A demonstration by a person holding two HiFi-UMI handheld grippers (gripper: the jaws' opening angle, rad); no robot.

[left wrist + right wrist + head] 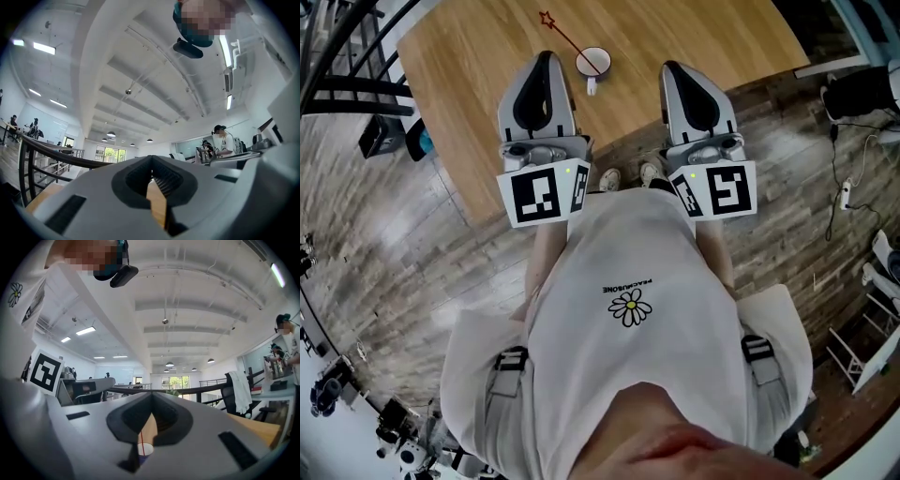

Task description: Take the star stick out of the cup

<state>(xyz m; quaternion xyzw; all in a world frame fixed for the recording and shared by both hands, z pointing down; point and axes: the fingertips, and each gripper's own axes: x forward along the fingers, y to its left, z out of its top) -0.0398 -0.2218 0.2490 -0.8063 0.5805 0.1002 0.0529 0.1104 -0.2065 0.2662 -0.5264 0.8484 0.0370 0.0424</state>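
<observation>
A white cup (592, 62) stands on the wooden table (487, 56), with a small handle on its near side. A thin red star stick (567, 36) leans out of it toward the far left, its star (547, 18) over the tabletop. My left gripper (546, 56) hovers just left of the cup, jaws shut and empty. My right gripper (669, 67) is held to the cup's right, also shut on nothing. In the right gripper view the cup (145, 450) and the stick (141, 438) show through the slit below the closed tips (153, 394). The left gripper view shows only tabletop below the closed tips (152, 158).
The table's near edge (609, 141) runs just ahead of my feet on a wood plank floor. A black railing (337, 66) stands at the left. Cables and a white rack (862, 347) lie at the right. A person (224, 140) stands at desks in the distance.
</observation>
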